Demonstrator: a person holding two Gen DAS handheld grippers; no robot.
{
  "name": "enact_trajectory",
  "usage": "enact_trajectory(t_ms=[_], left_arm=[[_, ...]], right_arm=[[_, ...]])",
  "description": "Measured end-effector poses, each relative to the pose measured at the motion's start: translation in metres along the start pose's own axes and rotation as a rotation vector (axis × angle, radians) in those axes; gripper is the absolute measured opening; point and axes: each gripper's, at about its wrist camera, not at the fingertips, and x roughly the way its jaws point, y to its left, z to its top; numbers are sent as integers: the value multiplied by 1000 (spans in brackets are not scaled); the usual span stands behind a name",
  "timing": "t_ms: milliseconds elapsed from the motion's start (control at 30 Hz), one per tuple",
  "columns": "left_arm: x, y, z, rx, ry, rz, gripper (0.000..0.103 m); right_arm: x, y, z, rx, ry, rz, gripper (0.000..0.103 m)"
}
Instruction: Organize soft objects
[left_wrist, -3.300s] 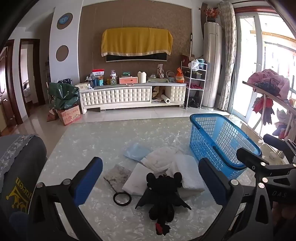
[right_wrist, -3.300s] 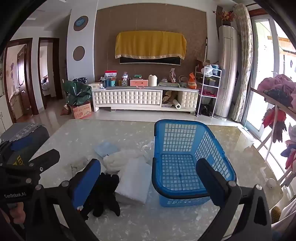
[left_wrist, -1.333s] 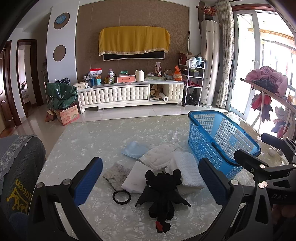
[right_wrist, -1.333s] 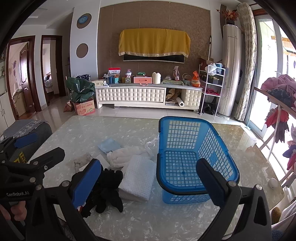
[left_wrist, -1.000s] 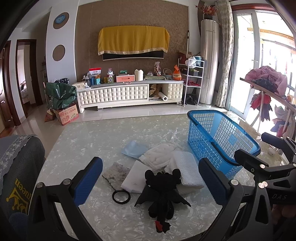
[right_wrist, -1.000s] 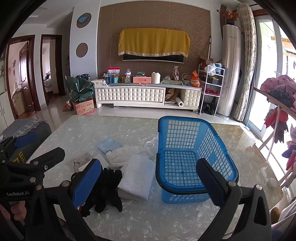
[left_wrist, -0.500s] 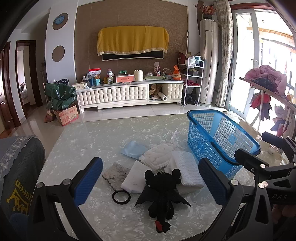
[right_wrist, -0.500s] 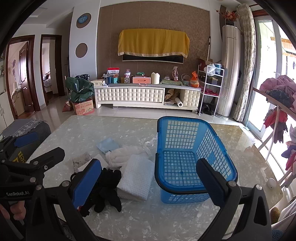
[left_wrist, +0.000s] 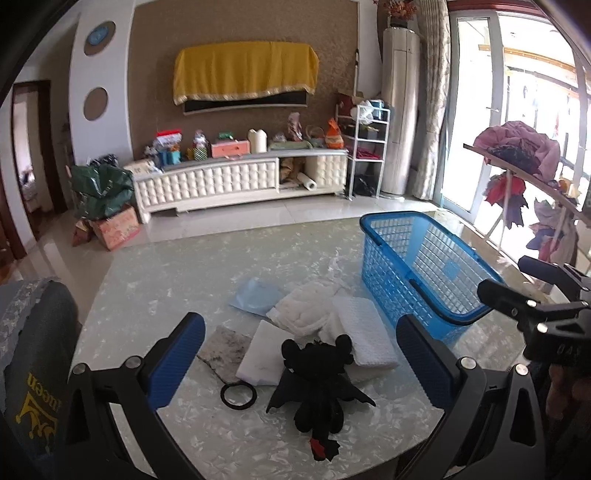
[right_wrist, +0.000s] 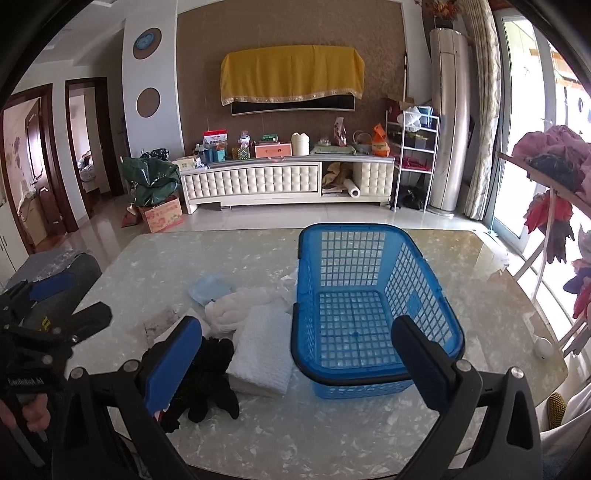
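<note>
A black plush dragon (left_wrist: 317, 380) lies near the front of the marble table, also seen as a dark lump (right_wrist: 207, 376) in the right wrist view. Behind it sit a folded white waffle towel (left_wrist: 365, 336), a crumpled white cloth (left_wrist: 306, 312), a flat white pad (left_wrist: 264, 352), a grey rag (left_wrist: 227, 349) and a light blue cloth (left_wrist: 256, 297). An empty blue basket (right_wrist: 373, 306) stands to their right. My left gripper (left_wrist: 299, 354) hovers open above the plush. My right gripper (right_wrist: 295, 354) is open over the basket's near rim.
A black ring (left_wrist: 238, 396) lies left of the plush. A chair back with a grey cover (left_wrist: 33, 350) stands at the table's left edge. A clothes rack (right_wrist: 554, 192) is on the right. A small white ball (right_wrist: 543, 348) rests near the table's right edge.
Both views have shifted only slightly; the grippers stay open and the objects on the table have not moved.
</note>
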Motion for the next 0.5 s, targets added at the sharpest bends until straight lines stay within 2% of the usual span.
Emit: enact_trajectory(t_ms=[133, 500], left_arm=[[6, 3, 9, 91, 31, 18, 103], [31, 39, 39, 209, 186, -50, 103]], right_arm=[[1, -10, 7, 3, 21, -9, 103], [27, -11, 29, -52, 133, 10, 103]])
